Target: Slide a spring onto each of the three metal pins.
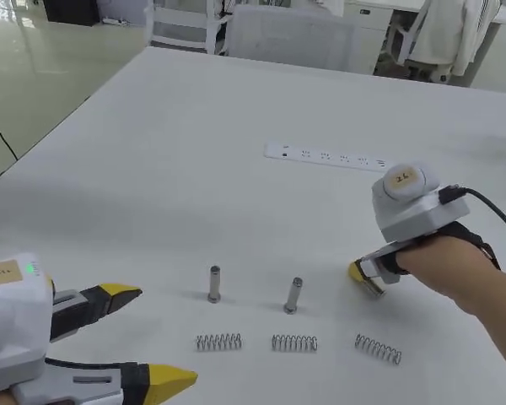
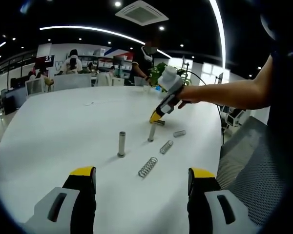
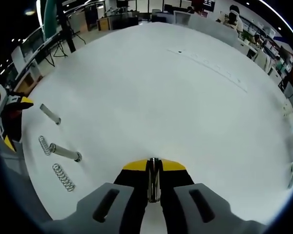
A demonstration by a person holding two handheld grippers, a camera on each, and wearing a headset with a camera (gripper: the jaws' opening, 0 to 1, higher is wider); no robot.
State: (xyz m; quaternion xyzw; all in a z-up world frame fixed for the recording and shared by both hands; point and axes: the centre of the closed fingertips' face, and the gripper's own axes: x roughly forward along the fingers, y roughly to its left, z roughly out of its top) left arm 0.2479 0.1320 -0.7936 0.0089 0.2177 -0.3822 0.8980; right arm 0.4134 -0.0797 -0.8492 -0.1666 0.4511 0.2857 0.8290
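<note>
Metal pin (image 3: 154, 183) gripped in right gripper (image 1: 367, 278) jaws, long axis along them, right of two upright pins (image 1: 214, 283), nearest spring (image 1: 378, 348) just beside; left gripper (image 1: 162, 335) jaws open.

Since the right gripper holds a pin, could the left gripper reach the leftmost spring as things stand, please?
Probably yes: the left gripper is open, bare table lies between it and the leftmost spring, and the nearest pin stands beyond that path.
</note>
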